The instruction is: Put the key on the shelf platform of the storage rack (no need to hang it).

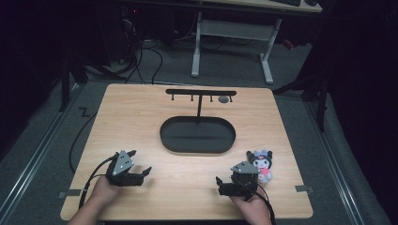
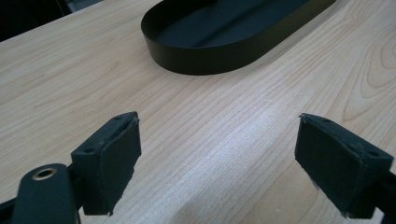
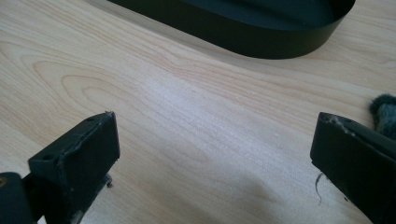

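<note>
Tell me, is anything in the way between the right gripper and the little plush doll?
Nothing visible blocks it. The small black-and-pink plush doll sits on the light wooden table right beside the open right gripper, with bare wood between them. The black oval tray lies farther back.

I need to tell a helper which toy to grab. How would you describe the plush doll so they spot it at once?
Start at the light wooden table and find the black oval metal tray in its middle. Near the tray's right end, toward the person, beside the right claw, stands a small plush doll with a black hood, white face and pink body, the only soft, coloured thing there.
</note>
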Action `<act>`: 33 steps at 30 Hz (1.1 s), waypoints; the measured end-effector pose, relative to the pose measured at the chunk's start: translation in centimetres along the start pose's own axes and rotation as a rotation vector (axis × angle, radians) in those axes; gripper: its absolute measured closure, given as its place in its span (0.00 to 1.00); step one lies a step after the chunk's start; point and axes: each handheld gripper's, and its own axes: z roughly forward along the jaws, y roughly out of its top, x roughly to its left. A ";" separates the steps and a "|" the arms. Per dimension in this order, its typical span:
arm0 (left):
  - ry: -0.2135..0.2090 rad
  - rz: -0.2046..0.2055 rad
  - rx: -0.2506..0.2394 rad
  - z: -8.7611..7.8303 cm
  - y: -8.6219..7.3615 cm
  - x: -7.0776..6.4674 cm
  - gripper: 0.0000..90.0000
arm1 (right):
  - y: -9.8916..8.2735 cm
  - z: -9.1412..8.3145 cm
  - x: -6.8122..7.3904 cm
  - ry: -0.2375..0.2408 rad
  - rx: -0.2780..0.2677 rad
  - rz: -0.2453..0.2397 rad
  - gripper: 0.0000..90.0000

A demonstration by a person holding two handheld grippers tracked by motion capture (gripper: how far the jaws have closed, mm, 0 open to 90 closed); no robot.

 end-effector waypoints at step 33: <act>-0.005 -0.003 -0.009 0.0 0.0 0.1 0.17 | 2.8 1.0 -1.4 -0.025 0.274 0.016 0.12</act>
